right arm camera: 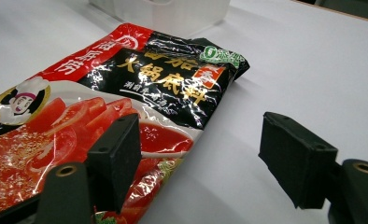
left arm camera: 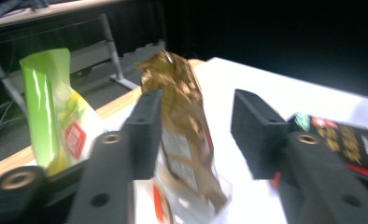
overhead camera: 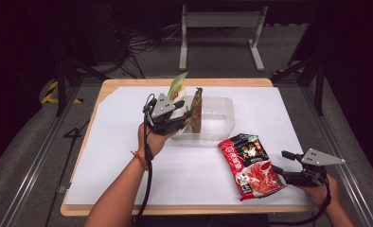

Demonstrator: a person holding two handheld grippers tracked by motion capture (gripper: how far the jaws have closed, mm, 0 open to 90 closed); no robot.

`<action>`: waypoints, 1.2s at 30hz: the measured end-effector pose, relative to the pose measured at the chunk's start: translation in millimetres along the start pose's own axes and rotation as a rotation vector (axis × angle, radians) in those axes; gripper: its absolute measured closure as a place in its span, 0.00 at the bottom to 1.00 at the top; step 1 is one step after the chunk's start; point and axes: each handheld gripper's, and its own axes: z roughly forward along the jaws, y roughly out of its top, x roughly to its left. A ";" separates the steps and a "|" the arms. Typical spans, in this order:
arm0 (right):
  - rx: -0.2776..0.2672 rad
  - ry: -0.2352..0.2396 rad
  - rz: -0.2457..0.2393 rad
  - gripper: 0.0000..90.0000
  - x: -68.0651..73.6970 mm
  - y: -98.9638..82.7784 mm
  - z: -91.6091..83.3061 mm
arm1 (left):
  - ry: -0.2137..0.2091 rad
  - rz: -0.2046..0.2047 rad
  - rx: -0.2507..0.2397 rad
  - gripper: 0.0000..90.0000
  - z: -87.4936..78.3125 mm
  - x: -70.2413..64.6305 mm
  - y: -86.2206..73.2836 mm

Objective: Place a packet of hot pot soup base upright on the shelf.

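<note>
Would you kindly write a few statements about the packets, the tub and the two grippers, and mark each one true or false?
1. The red and black packet lies flat on the table. True.
2. The brown packet lies flat beside the clear tub. False: it stands upright in the tub.
3. The left gripper is open, its jaws either side of the brown packet. True.
4. The right gripper is shut on the red and black packet. False: it is open, at the packet's edge.
5. The green packet lies on the floor. False: it stands at the tub's left end.
</note>
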 end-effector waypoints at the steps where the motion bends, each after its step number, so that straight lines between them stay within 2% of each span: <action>1: 0.002 -0.001 0.000 0.35 -0.1 -0.1 -0.3 | 0.000 0.000 0.000 0.53 0.0 0.0 0.0; 2: 0.006 -0.006 0.000 0.36 -0.4 -0.3 -0.7 | -0.009 0.004 0.019 0.50 -8.8 0.3 -6.8; 3: 0.011 -0.011 0.000 0.37 -0.6 -0.3 -0.8 | -0.009 0.004 0.019 0.47 -8.8 0.3 -6.8; 4: 0.021 -0.023 0.000 0.40 -1.0 -0.4 -0.9 | -0.003 0.022 0.048 0.44 -18.0 0.8 -13.7; 5: 0.026 -0.028 -0.001 0.44 -1.3 -0.5 -0.8 | -0.003 0.022 0.048 0.42 -18.0 0.8 -13.7; 6: 0.034 -0.035 -0.003 0.49 -1.6 -0.7 -0.9 | 0.001 0.027 0.066 0.41 -29.7 1.4 -24.2; 7: 0.039 -0.035 -0.006 0.53 -1.7 -0.7 -0.7 | 0.001 0.027 0.066 0.41 -29.7 1.4 -24.2; 8: 0.047 -0.042 -0.011 0.59 -1.5 -0.6 -0.4 | 0.008 0.038 0.084 0.40 -38.9 1.5 -33.1; 12: 0.081 -0.070 -0.012 0.76 -2.4 -0.5 1.1 | 0.018 0.038 0.106 0.39 -61.6 1.8 -55.0; 14: 0.101 -0.082 -0.007 0.87 -3.6 -1.2 2.3 | 0.031 0.058 0.132 0.38 -73.1 1.8 -67.2; 15: 0.101 -0.082 -0.007 0.87 -3.6 -1.2 2.3 | 0.031 0.058 0.132 0.37 -73.1 1.8 -67.2; 16: 0.127 -0.090 -0.007 0.95 -4.4 -1.8 4.1 | 0.037 0.058 0.152 0.37 -80.9 1.8 -77.3; 17: 0.127 -0.090 -0.007 0.95 -4.4 -1.8 4.1 | 0.037 0.058 0.152 0.36 -80.9 1.8 -77.3; 18: 0.155 -0.087 -0.006 0.99 -4.3 -2.1 6.2 | 0.052 0.062 0.180 0.36 -88.7 2.0 -88.7; 20: 0.171 -0.085 -0.001 1.00 -4.3 -2.3 8.3 | 0.062 0.062 0.189 0.35 -92.0 2.3 -94.7; 21: 0.186 -0.083 0.001 1.00 -4.2 -2.5 10.3 | 0.062 0.048 0.201 0.35 -98.4 3.4 -105.3; 22: 0.186 -0.083 0.001 1.00 -4.2 -2.5 10.3 | 0.062 0.048 0.201 0.35 -98.4 3.4 -105.3; 27: 0.235 -0.055 -0.027 1.00 0.8 -1.4 19.2 | 0.060 -0.010 0.198 0.33 -119.1 2.8 -127.3; 33: 0.237 -0.031 -0.048 1.00 6.6 0.3 22.1 | 0.088 -0.029 0.169 0.29 -133.2 5.9 -137.0; 36: 0.238 -0.020 -0.056 1.00 8.2 0.4 21.9 | 0.106 -0.040 0.174 0.28 -134.5 8.1 -141.4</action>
